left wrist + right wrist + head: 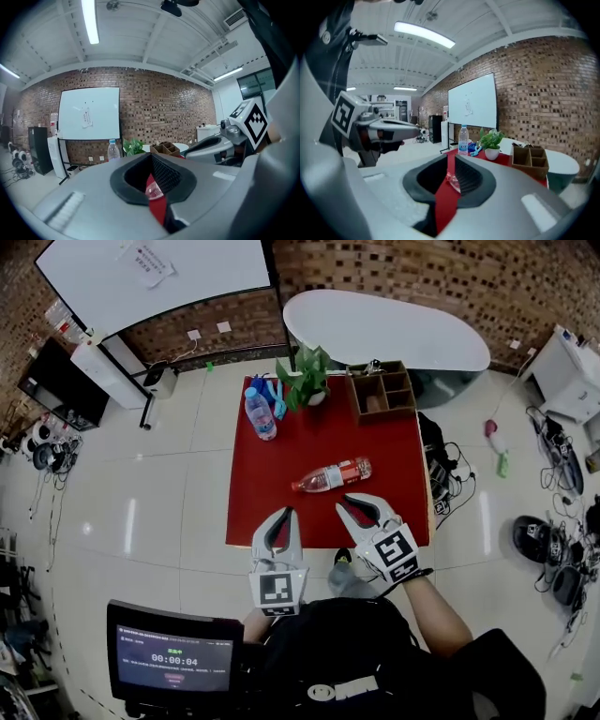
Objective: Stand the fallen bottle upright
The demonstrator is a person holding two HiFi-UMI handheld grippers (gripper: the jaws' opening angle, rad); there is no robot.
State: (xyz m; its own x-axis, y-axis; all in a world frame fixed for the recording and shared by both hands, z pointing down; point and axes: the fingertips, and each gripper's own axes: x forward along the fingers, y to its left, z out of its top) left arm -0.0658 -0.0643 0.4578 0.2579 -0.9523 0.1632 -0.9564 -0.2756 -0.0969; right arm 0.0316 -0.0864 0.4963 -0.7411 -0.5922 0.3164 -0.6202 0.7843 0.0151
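Both tongs are hovering empty over the near edge of the table (267,498), left tongs (287,514) clenched, right tongs (361,505) barely parted, while the bottle (332,475) is lying sideways at mid-table, so the right tongs are needing a wide opening before pinching its neck.

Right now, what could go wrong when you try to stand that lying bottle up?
The fallen bottle lies on its side on the red table, so a nudge could roll it away. The left gripper is shut and the right gripper is barely open; unless one opens wider, it may push the bottle instead of grasping it. A wide swing might hit the standing bottle or the plant.
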